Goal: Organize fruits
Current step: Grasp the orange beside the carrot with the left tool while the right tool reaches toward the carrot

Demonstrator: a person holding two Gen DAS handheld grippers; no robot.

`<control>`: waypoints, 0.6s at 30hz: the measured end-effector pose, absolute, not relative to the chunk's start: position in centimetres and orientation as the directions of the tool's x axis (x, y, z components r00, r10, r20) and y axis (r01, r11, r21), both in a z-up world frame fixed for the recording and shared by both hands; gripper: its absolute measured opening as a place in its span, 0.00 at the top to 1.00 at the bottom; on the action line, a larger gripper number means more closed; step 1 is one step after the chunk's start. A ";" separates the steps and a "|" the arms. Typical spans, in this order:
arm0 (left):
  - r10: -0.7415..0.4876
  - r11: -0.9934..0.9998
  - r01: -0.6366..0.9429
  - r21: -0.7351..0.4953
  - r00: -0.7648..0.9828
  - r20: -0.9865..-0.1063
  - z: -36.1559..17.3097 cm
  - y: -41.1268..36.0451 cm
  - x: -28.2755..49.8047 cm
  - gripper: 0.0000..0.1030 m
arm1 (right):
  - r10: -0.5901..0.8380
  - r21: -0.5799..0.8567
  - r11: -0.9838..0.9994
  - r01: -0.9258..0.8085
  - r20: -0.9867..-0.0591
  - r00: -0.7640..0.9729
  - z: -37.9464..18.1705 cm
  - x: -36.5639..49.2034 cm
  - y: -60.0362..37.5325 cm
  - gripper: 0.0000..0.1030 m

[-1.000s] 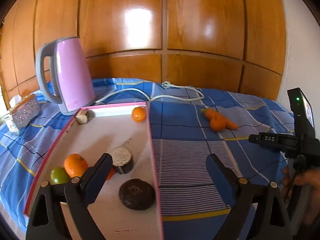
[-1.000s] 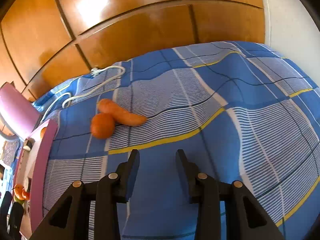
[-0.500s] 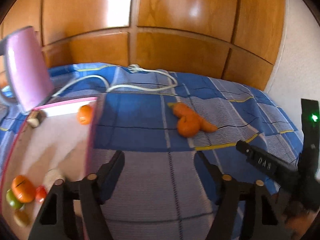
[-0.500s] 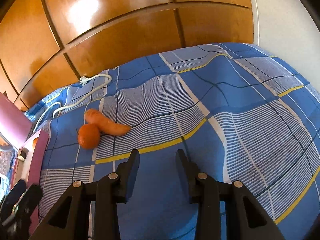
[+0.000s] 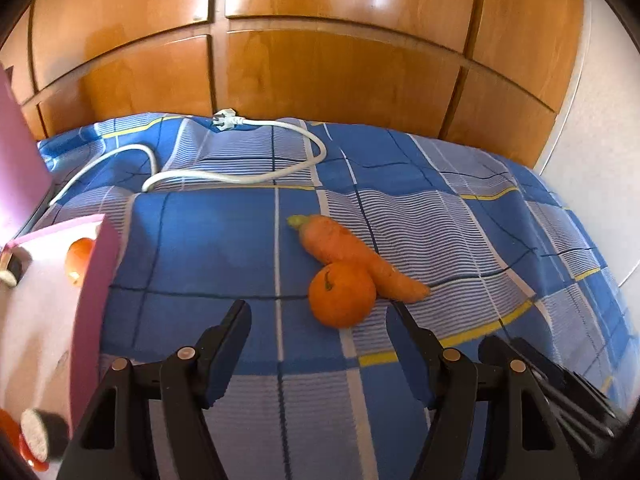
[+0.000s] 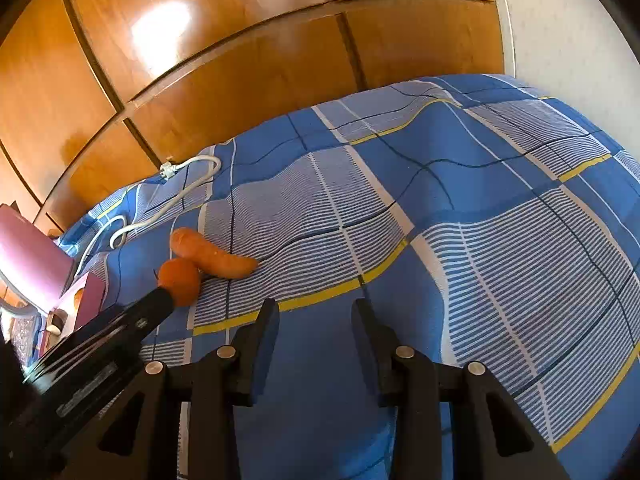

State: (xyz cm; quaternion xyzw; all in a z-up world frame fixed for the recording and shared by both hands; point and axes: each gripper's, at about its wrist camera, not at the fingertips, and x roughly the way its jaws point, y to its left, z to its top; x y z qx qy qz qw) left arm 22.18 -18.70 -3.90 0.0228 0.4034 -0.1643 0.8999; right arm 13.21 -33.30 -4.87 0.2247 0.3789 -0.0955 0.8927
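The left hand-held gripper (image 5: 318,320) is nearer the fruit, half open and holding nothing. One tangerine (image 5: 342,294) lies on the bed (image 5: 500,240) just past its tips, a little right, touching one carrot (image 5: 356,258) slanting far-left to near-right. The right hand-held gripper (image 6: 314,320) is narrow, empty.

No text, label or number can be read
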 end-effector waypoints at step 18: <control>-0.303 0.950 0.240 -0.197 0.570 -0.764 -5.9 -17.8 25.4 0.53 | 0.005 0.302 0.896 0.325 -0.739 0.674 -5.3 13.7 -33.0 0.63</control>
